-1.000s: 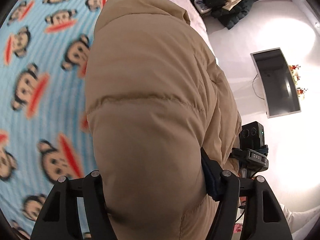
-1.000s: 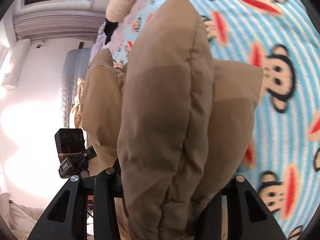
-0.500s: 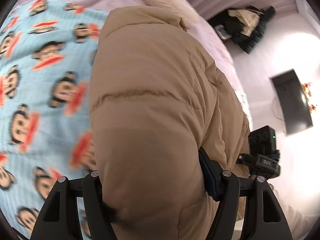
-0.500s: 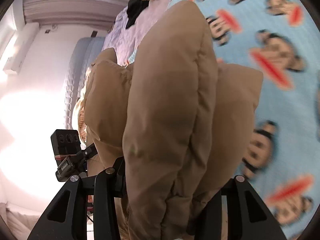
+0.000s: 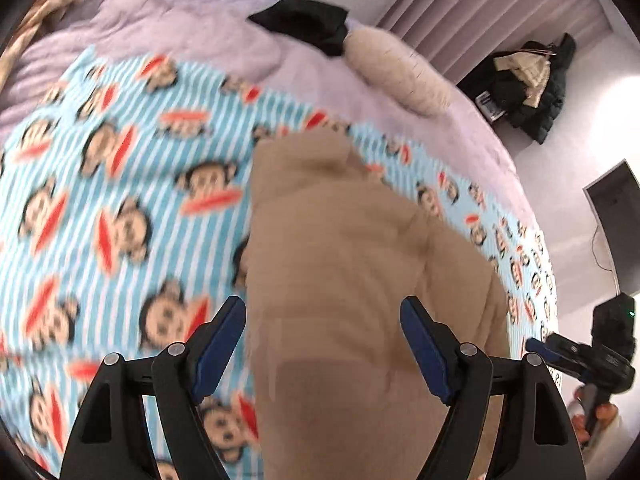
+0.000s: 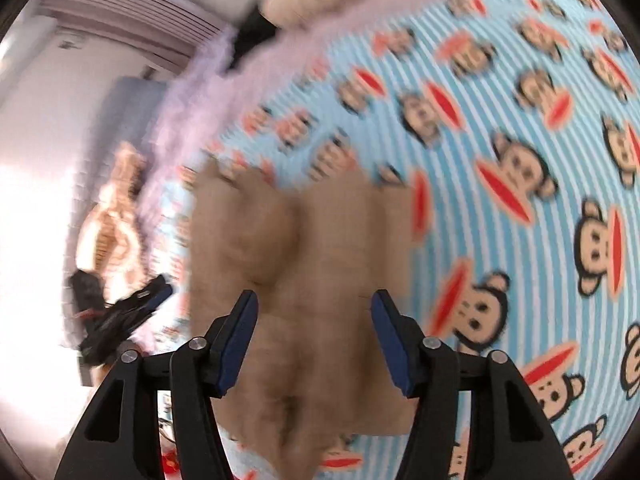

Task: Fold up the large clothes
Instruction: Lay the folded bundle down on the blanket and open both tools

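Observation:
A tan puffer jacket (image 5: pixel 352 280) lies on the bed's blue striped monkey-print blanket (image 5: pixel 100 208). My left gripper (image 5: pixel 323 324) is open, its blue-padded jaws spread apart above the jacket and clear of the fabric. In the right wrist view the same jacket (image 6: pixel 304 272) lies bunched and blurred on the blanket (image 6: pixel 520 160). My right gripper (image 6: pixel 314 316) is open above it, holding nothing. The other gripper shows at the right edge of the left wrist view (image 5: pixel 592 352) and at the left of the right wrist view (image 6: pixel 120 312).
A lilac duvet (image 5: pixel 180 28) covers the far part of the bed, with a black garment (image 5: pixel 308 28) and a cream fluffy pillow (image 5: pixel 400 72) on it. Dark coats (image 5: pixel 528 80) hang by the curtain. A dark screen (image 5: pixel 616 220) stands at the right wall.
Both grippers have let go of the jacket and opened. The jacket has dropped onto the blanket and both grippers have drawn back from it.

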